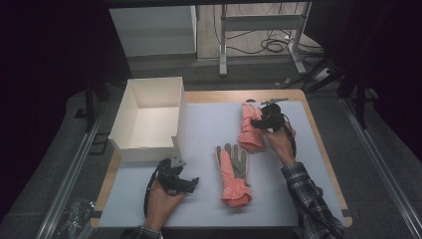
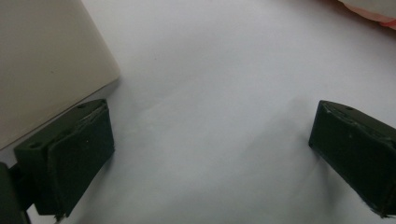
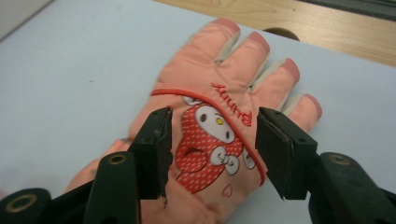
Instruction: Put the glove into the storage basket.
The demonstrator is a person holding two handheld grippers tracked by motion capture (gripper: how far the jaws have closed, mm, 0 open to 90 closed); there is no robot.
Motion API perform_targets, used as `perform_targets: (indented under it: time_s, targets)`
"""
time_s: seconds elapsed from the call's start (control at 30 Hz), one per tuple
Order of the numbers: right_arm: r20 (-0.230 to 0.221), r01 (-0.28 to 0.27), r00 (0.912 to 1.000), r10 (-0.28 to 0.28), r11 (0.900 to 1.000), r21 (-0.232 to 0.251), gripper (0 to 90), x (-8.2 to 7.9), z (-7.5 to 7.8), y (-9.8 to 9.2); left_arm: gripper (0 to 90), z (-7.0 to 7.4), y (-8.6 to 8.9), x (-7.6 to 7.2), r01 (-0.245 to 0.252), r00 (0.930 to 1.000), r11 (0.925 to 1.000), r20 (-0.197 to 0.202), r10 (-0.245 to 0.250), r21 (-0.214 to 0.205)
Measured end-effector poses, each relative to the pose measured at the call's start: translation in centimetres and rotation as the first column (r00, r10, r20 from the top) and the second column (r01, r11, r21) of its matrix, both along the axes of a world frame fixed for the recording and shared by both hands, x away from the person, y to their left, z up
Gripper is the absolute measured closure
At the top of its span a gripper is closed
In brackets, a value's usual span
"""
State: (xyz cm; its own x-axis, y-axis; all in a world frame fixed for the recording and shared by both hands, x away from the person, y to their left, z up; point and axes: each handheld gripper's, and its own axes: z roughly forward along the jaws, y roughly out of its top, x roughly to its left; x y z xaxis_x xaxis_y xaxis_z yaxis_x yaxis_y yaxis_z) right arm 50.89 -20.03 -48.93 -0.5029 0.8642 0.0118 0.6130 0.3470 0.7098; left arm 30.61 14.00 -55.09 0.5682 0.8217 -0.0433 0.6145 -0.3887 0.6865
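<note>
Right gripper (image 3: 212,154) over far glove (image 3: 224,116), centre of right gripper view; jaws apart, one on each side of the printed back, not pressing it. In high view, at upper right (image 1: 266,119), above the same glove (image 1: 247,130). Left gripper (image 1: 175,178) at lower left of high view, just below box (image 1: 130,107); jaws wide apart, nothing between, only white mat (image 2: 210,93). Near glove (image 1: 234,174) flat at lower centre, well apart from both grippers.
</note>
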Motion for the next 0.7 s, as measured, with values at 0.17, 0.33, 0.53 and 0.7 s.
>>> perform_targets:
  time_s: [0.17, 0.33, 0.53, 0.7]
  targets:
    - [-0.045, -0.014, 0.9989, 0.014, 0.9999, 0.009, 56.1, 0.7, -1.5, 0.2, 0.0, 0.0, 0.0, 0.0, 0.000, 1.0000, 1.0000, 0.000, 0.000, 0.000]
    - [-0.044, -0.024, 0.9987, 0.025, 0.9990, 0.039, 75.4, 0.5, -1.9, 0.3, 0.0, 0.0, 0.0, 0.0, 0.000, 1.0000, 1.0000, 0.000, 0.000, 0.000]
    - [-0.019, -0.025, 0.9995, 0.025, 0.9997, 0.008, 85.4, 0.1, -1.3, 0.4, 0.0, 0.0, 0.0, 0.0, 0.000, 1.0000, 1.0000, 0.000, 0.000, 0.000]
    - [-0.035, -0.017, 0.9992, 0.020, 0.9977, 0.066, 86.2, 0.1, -0.4, -0.5, 0.0, 0.0, 0.0, 0.0, -0.001, 1.0000, 1.0000, 0.002, 0.001, 0.000]
